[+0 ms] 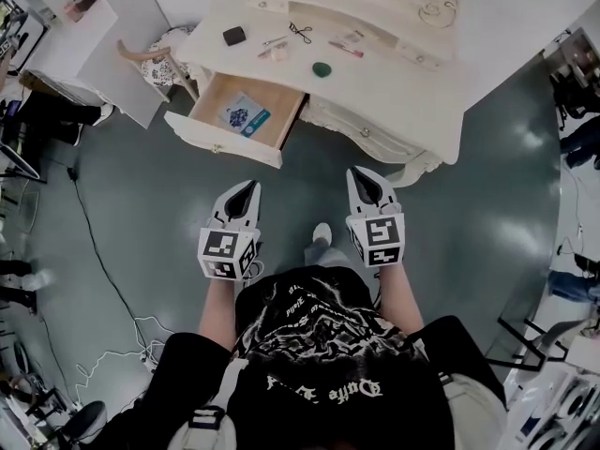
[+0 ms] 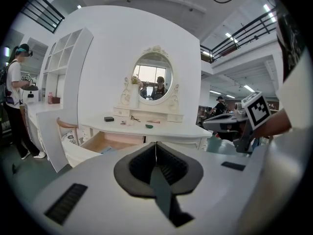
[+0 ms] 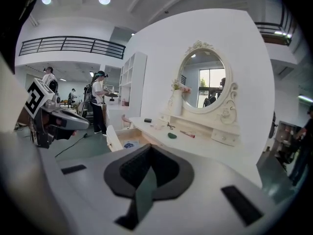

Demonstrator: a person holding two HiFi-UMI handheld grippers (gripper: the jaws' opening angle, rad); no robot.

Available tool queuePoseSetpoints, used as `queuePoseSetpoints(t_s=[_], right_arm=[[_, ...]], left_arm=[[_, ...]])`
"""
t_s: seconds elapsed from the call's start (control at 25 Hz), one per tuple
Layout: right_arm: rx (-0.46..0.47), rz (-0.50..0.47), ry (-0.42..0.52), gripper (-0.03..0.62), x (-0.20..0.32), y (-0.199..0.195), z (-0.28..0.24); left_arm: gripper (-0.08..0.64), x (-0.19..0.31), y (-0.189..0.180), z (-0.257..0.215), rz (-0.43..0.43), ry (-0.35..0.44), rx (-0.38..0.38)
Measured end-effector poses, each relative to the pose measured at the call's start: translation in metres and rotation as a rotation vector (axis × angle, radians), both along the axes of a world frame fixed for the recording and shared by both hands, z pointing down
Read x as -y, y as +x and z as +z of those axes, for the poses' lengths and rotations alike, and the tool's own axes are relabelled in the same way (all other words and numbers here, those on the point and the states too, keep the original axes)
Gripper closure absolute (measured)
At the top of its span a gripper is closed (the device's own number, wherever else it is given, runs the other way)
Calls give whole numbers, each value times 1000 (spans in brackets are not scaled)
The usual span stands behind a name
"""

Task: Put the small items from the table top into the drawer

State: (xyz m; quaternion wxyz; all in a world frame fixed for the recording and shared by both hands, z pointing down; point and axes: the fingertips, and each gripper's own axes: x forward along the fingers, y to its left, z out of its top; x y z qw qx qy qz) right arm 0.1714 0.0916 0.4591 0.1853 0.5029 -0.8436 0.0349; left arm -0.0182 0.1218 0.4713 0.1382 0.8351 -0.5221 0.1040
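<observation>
Small items [image 1: 274, 52] are lying on the white table [image 1: 412, 92] in the head view: a black box [image 1: 234, 36] at the 9 o'clock end of the group, eyeglasses [image 1: 300, 32], a green piece [image 1: 322, 68] nearest the front edge, and a red stick [image 1: 347, 45] towards 3 o'clock. The drawer [image 1: 281, 125] is standing pulled out below that edge, with a blue-and-white packet [image 1: 246, 115] lying inside. The left gripper [image 1: 251, 187] and right gripper [image 1: 357, 173] are pointing to 12 o'clock, well apart from the table, with bare floor [image 1: 141, 204] lying between them and the drawer front. A chair [image 1: 150, 59] is standing at 10 o'clock beside the drawer, and a cable [image 1: 94, 242] is trailing across the floor at 9 o'clock.

In the left gripper view, the left gripper [image 2: 156, 146] is showing its jaws pressed together with nothing between them. The table [image 2: 166, 129] is standing ahead at 12 o'clock, the drawer [image 2: 105, 142] is jutting out at 10 o'clock, and the right gripper [image 2: 220, 124] is hanging at 3 o'clock.

In the right gripper view, the right gripper [image 3: 149, 148] is likewise closed and holding nothing. The drawer [image 3: 124, 141] is lying just past its tips at 11 o'clock, the green piece [image 3: 172, 135] at 1 o'clock near the table [image 3: 210, 143] edge.
</observation>
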Motion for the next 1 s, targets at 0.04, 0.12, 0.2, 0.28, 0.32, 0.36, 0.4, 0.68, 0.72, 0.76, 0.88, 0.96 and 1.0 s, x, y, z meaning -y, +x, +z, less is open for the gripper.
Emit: queuePoseSetpoints(t_s=[0.04,0.12,0.2,0.28,0.32,0.36,0.4,0.68,0.72,0.76,0.88,0.96,1.0], right_arm=[[2,-3,-4,582,7,2,0],[3,-9,-19,581,21,5,2],[-2,-22,-29,581,36,7,4],[-2,-46,-31,581,47,6,6],[-3,-58,-32,581,52,6,7],[-5,-70,-33,581,57,6,8],[-7,-80,-32,581,63,7,8],[5,-126,-33,581,97,20,7],[7,-132,-38,581,100,22,8],[10,-137,-42,581,103,24,9],[13,-149,-50,581,112,30,12],[13,-154,-56,581,114,33,15],[15,-156,-59,581,115,34,17]], left_arm=[[543,6,2,0,-7,-5,0],[543,17,5,0,-22,-12,-4],[543,28,8,0,-37,-14,-5],[543,37,11,2,-53,-17,-7],[543,40,12,3,-61,-19,-11],[543,43,14,3,-68,-21,-19],[543,46,17,4,-72,-22,-28],[543,67,35,6,-106,-28,-9],[543,70,37,6,-116,-30,-10],[543,73,39,5,-125,-30,-11],[543,82,46,6,-140,-28,-5],[543,85,50,8,-144,-30,-1],[543,86,51,10,-145,-32,0]])
